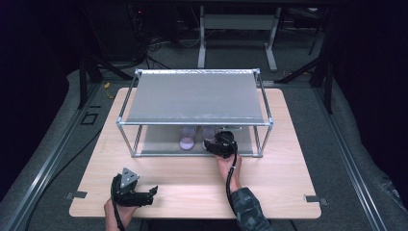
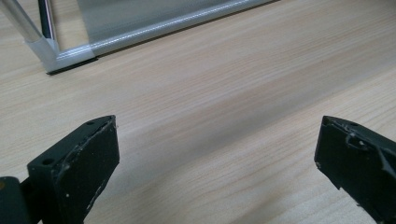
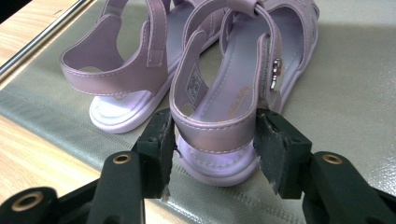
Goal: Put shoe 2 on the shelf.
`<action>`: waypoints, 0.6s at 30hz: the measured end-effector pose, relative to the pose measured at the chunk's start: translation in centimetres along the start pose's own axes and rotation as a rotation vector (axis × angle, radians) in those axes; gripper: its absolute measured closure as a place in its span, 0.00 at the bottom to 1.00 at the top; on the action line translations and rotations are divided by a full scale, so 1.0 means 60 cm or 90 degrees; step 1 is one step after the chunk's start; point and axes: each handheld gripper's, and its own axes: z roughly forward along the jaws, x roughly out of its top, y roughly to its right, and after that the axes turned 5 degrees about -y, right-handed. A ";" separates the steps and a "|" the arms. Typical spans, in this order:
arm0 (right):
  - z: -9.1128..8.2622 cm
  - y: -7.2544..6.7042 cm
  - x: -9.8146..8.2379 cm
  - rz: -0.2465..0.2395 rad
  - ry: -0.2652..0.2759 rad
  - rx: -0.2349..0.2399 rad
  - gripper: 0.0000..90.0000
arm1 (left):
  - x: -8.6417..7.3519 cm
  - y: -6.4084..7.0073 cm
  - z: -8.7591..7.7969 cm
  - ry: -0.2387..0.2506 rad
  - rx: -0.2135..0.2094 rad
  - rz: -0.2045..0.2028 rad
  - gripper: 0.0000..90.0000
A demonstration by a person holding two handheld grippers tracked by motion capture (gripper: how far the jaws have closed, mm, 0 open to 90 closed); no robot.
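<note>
Two lilac sandals stand side by side on the grey lower shelf [image 3: 355, 93] of a metal-framed rack [image 1: 192, 123]. My right gripper [image 3: 215, 140] is shut on the heel strap of the nearer sandal [image 3: 233, 93], a pad pressing on each side. The other sandal [image 3: 126, 74] stands just to its left, touching it. In the high view my right gripper [image 1: 214, 143] reaches under the rack's top shelf beside the free sandal [image 1: 187, 139]. My left gripper [image 1: 152, 192] rests near the table's front edge, open, with bare wood between its fingertips [image 2: 79, 163].
The rack's grey top shelf [image 1: 192, 96] covers most of the lower shelf. Its front left corner post [image 2: 44, 44] stands ahead of my left gripper. The wooden table [image 1: 279, 183] has bare room in front of the rack. Dark floor and stands lie behind.
</note>
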 end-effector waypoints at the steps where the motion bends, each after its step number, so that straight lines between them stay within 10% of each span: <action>1: 0.000 -0.001 0.000 -0.002 -0.001 0.003 0.54 | 0.001 0.001 0.000 0.001 0.000 0.001 0.00; 18: -0.047 -0.011 -0.004 -0.045 0.000 -0.022 0.28 | 0.004 -0.001 -0.006 0.002 0.003 0.002 0.00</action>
